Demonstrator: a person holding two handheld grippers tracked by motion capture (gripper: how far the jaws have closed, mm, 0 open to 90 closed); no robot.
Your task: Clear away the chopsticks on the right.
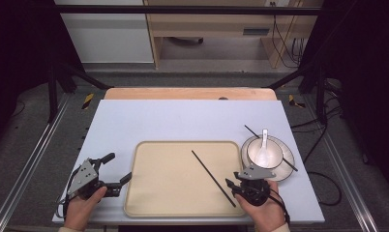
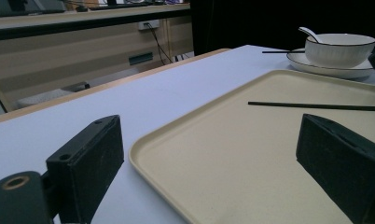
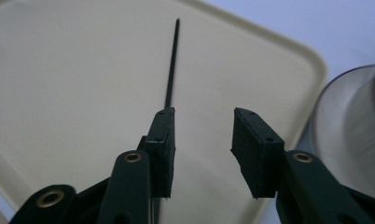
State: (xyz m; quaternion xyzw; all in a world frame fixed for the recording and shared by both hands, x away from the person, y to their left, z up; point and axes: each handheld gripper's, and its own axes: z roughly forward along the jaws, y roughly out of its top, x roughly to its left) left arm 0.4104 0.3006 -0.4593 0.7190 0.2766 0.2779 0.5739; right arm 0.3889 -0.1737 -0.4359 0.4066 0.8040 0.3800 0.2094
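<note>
Stuff you can't really make out here

In the right gripper view the chopstick (image 3: 171, 60) disappears behind the near jaw, so its lower end is hidden, and the bowl (image 3: 349, 135) is a blurry blob cut off at the right edge. In the left gripper view the chopstick runs off the right edge. From the high view the second chopstick (image 1: 251, 130) is partly hidden behind the bowl.

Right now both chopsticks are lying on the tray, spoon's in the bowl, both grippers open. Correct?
Not quite. One chopstick lies on the tray; the other chopstick rests across the plate by the bowl, as the high view shows. The spoon is in the bowl, and the left gripper and right gripper are open.
</note>
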